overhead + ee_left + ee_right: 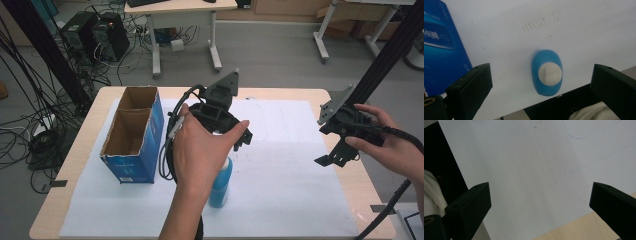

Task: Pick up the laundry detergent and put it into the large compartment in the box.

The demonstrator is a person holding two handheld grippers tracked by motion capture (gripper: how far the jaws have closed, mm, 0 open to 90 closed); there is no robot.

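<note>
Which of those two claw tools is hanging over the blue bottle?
The left gripper: the blue bottle sits between its open jaws. The right gripper hangs over bare white paper.

Even, soft indoor light — gripper views slightly blurred.

One blue bottle [220, 184] with a white cap stood just right of the one open blue cardboard box [134, 134]. Two grippers were there: one [235, 131] above the bottle, one [336, 150] well right of it.
</note>
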